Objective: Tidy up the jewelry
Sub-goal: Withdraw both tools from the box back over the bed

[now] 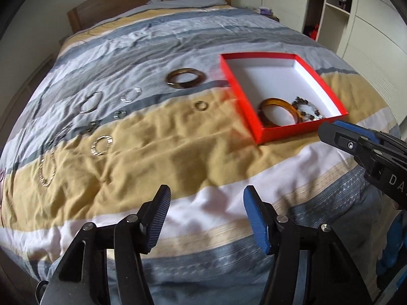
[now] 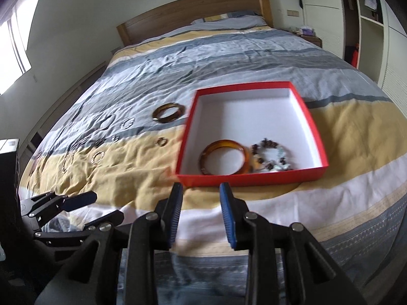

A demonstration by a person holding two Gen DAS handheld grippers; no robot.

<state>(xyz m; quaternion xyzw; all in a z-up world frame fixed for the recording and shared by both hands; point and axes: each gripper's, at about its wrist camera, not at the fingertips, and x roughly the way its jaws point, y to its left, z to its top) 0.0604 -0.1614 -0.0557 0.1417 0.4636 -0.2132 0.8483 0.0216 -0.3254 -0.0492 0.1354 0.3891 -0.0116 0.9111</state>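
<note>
A red box (image 1: 262, 131) (image 2: 250, 179) with a white inside lies on the bed. It holds an amber bangle (image 1: 278, 105) (image 2: 223, 143) and a beaded bracelet (image 1: 306, 108) (image 2: 272, 156). A brown bangle (image 1: 185, 78) (image 2: 168, 113) lies left of the box. Several silver bracelets and rings (image 1: 89, 103) (image 2: 98, 157) and a small ring (image 1: 201, 106) (image 2: 161, 141) lie further left. My left gripper (image 1: 206, 198) (image 2: 101, 203) is open and empty above the near bed. My right gripper (image 2: 201, 190) is open and empty just before the box's near wall; its fingers (image 1: 338, 129) show in the left wrist view.
The striped quilt (image 1: 152, 157) covers the bed, with a wooden headboard (image 2: 193, 12) at the far end. A wardrobe with open shelves (image 1: 338, 7) stands at the right. A window (image 2: 12, 43) is at the left.
</note>
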